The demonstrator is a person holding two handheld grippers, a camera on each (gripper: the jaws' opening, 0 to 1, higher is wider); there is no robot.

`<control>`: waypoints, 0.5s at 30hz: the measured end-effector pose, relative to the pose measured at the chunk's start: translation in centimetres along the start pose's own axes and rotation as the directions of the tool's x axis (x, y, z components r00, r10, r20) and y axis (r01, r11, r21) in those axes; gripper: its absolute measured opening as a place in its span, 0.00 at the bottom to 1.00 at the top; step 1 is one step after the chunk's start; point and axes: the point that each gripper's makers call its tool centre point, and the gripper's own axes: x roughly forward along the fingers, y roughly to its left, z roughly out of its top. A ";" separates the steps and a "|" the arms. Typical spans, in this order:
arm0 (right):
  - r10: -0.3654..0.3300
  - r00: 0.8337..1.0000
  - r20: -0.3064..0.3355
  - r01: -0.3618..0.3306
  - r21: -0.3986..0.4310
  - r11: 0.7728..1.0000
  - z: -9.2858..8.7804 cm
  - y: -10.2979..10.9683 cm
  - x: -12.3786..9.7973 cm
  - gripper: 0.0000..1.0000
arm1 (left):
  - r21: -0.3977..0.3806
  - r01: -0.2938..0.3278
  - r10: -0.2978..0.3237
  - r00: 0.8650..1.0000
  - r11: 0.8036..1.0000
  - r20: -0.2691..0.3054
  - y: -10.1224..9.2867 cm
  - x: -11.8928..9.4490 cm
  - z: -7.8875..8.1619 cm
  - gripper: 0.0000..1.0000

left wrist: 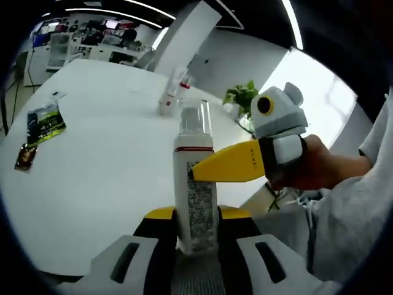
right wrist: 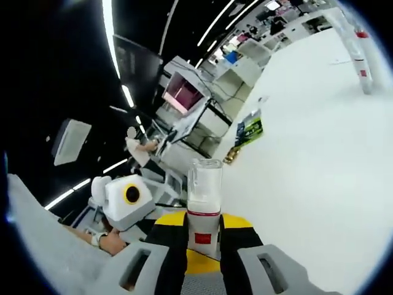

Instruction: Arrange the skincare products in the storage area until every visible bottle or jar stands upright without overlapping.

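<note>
A white skincare bottle [left wrist: 195, 184] with a clear cap and a red band stands upright between the yellow-tipped jaws of my left gripper [left wrist: 196, 216], which is shut on its lower body. My right gripper [left wrist: 206, 171] reaches in from the right, with one yellow jaw lying across the bottle's label. In the right gripper view the same bottle [right wrist: 204, 196] rises between the jaws of my right gripper [right wrist: 204, 224], which close on its sides. The left gripper [right wrist: 129, 200] shows at the lower left there, held by a hand.
The white table [left wrist: 110, 153] stretches behind. Two slim white bottles [left wrist: 174, 92] stand at its far side, also visible as bottles [right wrist: 359, 55]. A green sachet [left wrist: 44, 123] and a small brown packet [left wrist: 24, 157] lie at the left. A potted plant [left wrist: 242, 98] stands beyond the table.
</note>
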 end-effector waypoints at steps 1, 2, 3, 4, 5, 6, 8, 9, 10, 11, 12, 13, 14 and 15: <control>0.002 1.000 0.004 -0.002 -0.001 1.000 0.0 -0.1 -0.1 0.13 | 0.001 0.001 -0.001 1.000 1.000 0.000 0.0 0.0 0.0 0.20; 0.004 1.000 0.006 -0.004 0.000 1.000 0.0 -0.2 -0.2 0.13 | 0.020 -0.003 0.003 1.000 1.000 -0.005 0.0 0.1 0.0 0.20; 0.009 1.000 0.014 -0.009 0.007 1.000 0.1 -0.3 -0.2 0.13 | 0.034 -0.006 0.006 1.000 0.999 -0.008 0.0 0.1 0.0 0.20; 0.010 1.000 0.023 -0.010 0.010 1.000 0.2 -0.3 -0.3 0.13 | 0.047 -0.012 0.012 1.000 0.999 -0.001 0.0 0.1 0.2 0.20; 0.005 0.999 0.032 -0.006 0.008 1.000 0.4 -0.3 -0.4 0.13 | 0.057 -0.020 0.020 1.000 0.998 0.006 0.1 0.0 0.4 0.21; 0.001 0.999 0.037 -0.001 0.005 1.000 0.6 -0.4 -0.5 0.13 | 0.068 -0.022 0.021 1.000 0.997 0.003 0.2 -0.1 0.4 0.22; -0.012 0.999 0.051 0.012 -0.011 1.000 1.1 -0.5 -0.8 0.13 | 0.073 -0.058 0.058 0.998 0.996 0.003 0.9 -0.4 0.5 0.28; -0.021 0.998 0.060 0.022 -0.022 1.000 1.4 -0.7 -0.9 0.13 | 0.127 -0.059 0.059 0.998 0.990 -0.002 1.0 -0.6 0.6 0.29; -0.023 0.998 0.064 0.024 -0.027 0.999 1.6 -0.8 -1.1 0.13 | 0.175 -0.061 0.062 0.998 0.983 -0.003 1.2 -0.8 0.7 0.29; -0.025 0.997 0.069 0.027 -0.030 0.999 1.8 -0.9 -1.2 0.13 | 0.244 -0.069 0.072 0.997 0.967 -0.003 1.4 -1.1 0.8 0.30; -0.036 0.996 0.078 0.039 -0.039 0.998 2.1 -1.2 -1.4 0.13 | 0.274 -0.042 0.052 0.998 0.961 -0.029 1.2 -1.4 0.5 0.32; -0.042 0.996 0.081 0.046 -0.045 0.998 2.2 -1.4 -1.5 0.13 | 0.258 -0.057 0.068 0.997 0.965 -0.034 1.5 -1.7 0.5 0.32; -0.049 0.995 0.089 0.054 -0.047 0.997 2.4 -1.6 -1.8 0.13 | 0.254 -0.062 0.074 0.997 0.965 -0.037 1.8 -1.9 0.5 0.32; -0.057 0.993 0.108 0.062 -0.047 0.997 2.8 -1.8 -2.0 0.13 | 0.254 -0.068 0.081 0.996 0.965 -0.038 2.1 -2.2 0.6 0.31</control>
